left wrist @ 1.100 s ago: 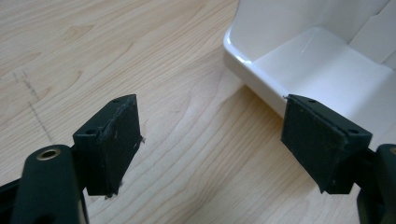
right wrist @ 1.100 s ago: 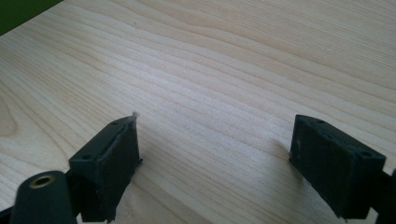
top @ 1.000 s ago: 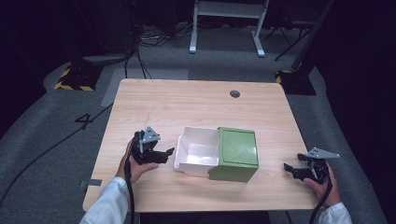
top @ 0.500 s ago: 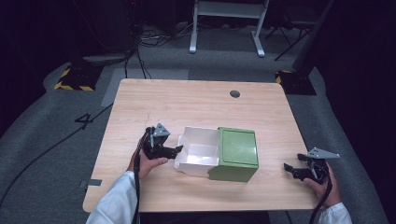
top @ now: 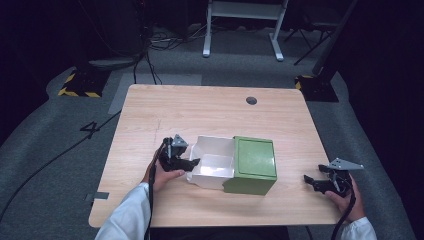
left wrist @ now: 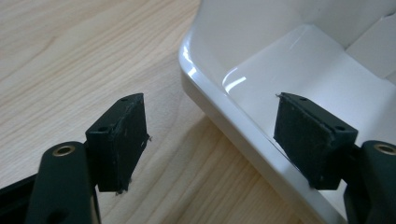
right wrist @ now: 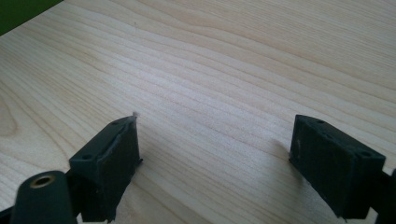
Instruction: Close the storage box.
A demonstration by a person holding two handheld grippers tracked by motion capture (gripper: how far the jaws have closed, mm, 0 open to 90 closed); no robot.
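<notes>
A white open drawer (top: 215,162) sticks out to the left of a green box (top: 255,159) in the middle of the wooden table (top: 200,110). My left gripper (top: 194,162) is open at the drawer's left wall. In the left gripper view the white rim (left wrist: 233,121) runs between the two jaws, one pad (left wrist: 122,140) outside over the wood, the other pad (left wrist: 308,135) inside the drawer. Near the table's right front corner my right gripper (top: 309,181) is open, low over bare wood (right wrist: 210,93), with nothing between its pads.
A round cable hole (top: 251,100) sits near the table's far edge. The floor beyond holds cables and a white stand (top: 242,27). A corner of the green box (right wrist: 18,11) shows at the top left of the right gripper view.
My left gripper has moved right along the table to the drawer's left wall, and its jaws now straddle the rim. The right gripper has stayed put.
</notes>
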